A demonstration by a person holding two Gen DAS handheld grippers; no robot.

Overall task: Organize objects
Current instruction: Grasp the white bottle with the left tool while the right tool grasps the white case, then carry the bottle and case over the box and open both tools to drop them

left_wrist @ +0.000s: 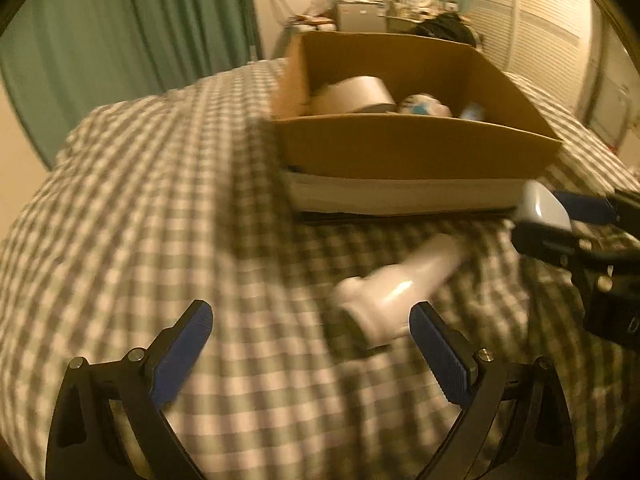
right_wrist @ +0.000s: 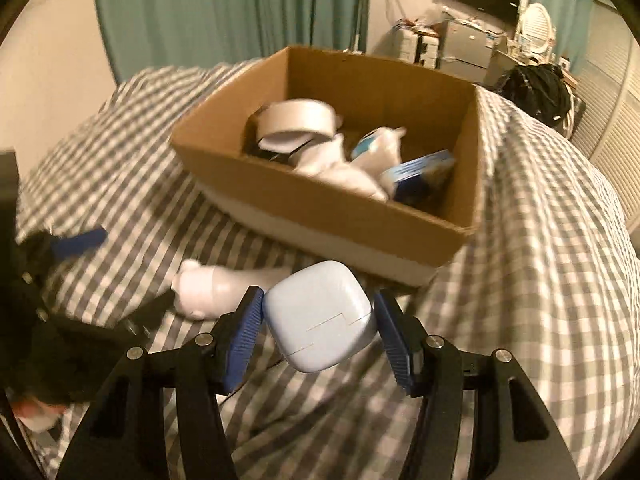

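Note:
My right gripper (right_wrist: 320,332) is shut on a pale blue rounded case (right_wrist: 320,316) and holds it above the checked bedspread, just short of the cardboard box (right_wrist: 332,208). The case also shows in the left wrist view (left_wrist: 542,206). A white bottle (left_wrist: 396,284) lies on the bedspread in front of the box; it also shows in the right wrist view (right_wrist: 216,290). My left gripper (left_wrist: 312,328) is open and empty, with the bottle's cap end near its right finger. The box holds a tape roll (right_wrist: 296,120), white items and a blue packet (right_wrist: 424,168).
The box (left_wrist: 400,148) stands on a bed with a grey-white checked cover (left_wrist: 160,200). Green curtains (left_wrist: 140,20) hang behind. A desk with clutter and a black bag (right_wrist: 536,84) stands at the far right, beside louvred doors.

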